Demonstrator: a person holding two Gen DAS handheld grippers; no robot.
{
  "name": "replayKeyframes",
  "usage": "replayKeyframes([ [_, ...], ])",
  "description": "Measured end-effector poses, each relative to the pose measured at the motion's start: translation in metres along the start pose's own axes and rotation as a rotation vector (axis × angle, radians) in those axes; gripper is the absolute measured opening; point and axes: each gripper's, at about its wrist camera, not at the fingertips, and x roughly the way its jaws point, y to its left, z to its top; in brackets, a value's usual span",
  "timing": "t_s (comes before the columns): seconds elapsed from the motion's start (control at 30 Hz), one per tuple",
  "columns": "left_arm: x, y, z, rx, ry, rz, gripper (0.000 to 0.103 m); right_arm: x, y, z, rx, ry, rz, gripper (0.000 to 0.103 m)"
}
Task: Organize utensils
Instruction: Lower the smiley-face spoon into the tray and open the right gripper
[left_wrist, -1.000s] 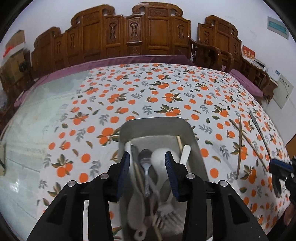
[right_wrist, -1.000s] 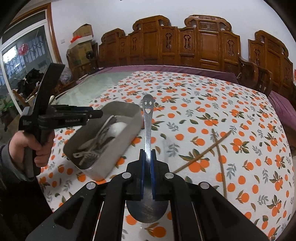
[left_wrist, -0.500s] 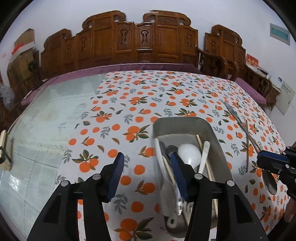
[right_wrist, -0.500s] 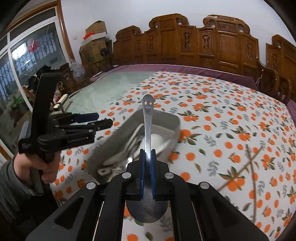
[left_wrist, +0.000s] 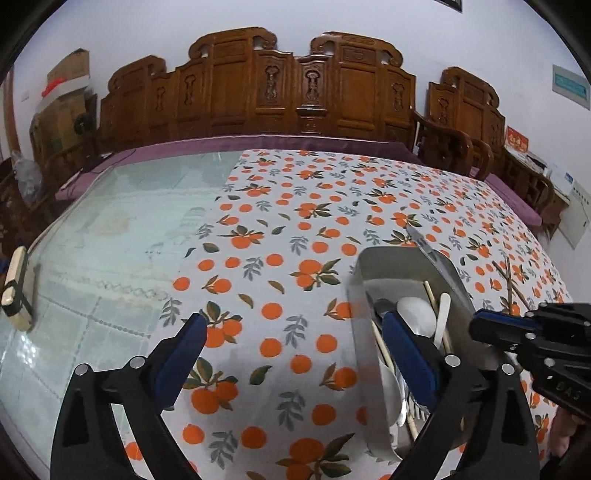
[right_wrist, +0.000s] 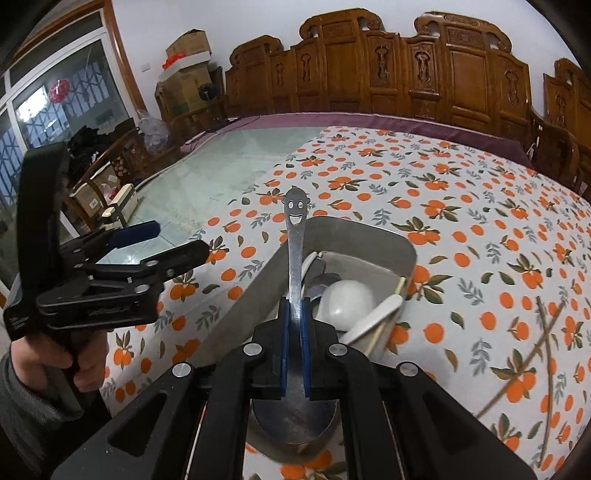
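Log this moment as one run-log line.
right gripper: shut on metal spoon | over metal tray | left gripper: open, empty

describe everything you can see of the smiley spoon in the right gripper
The smiley spoon is shiny, silvery metal. Its long thin handle ends in a rounded tip cut with two eyes and a grinning mouth. The right hand-held gripper is shut on the handle just above the bowl, blue pads on both sides. The bowl lies near the camera, the tip points away. It is held over the metal tray; whether it touches the tray cannot be told.
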Motion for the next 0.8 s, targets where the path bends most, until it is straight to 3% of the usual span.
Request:
replayKeyframes([
  [0.43, 0.002, 0.008, -0.001, -0.022, 0.007, 0.000, 0.093, 0.044, -0.011, -0.006, 0.115, 0.070, -0.014, 0.008],
  [0.8, 0.001, 0.001, 0.000, -0.015, -0.004, -0.004, 0.093, 0.008, -0.018, 0.000, 0.023, -0.017, -0.031, 0.010],
])
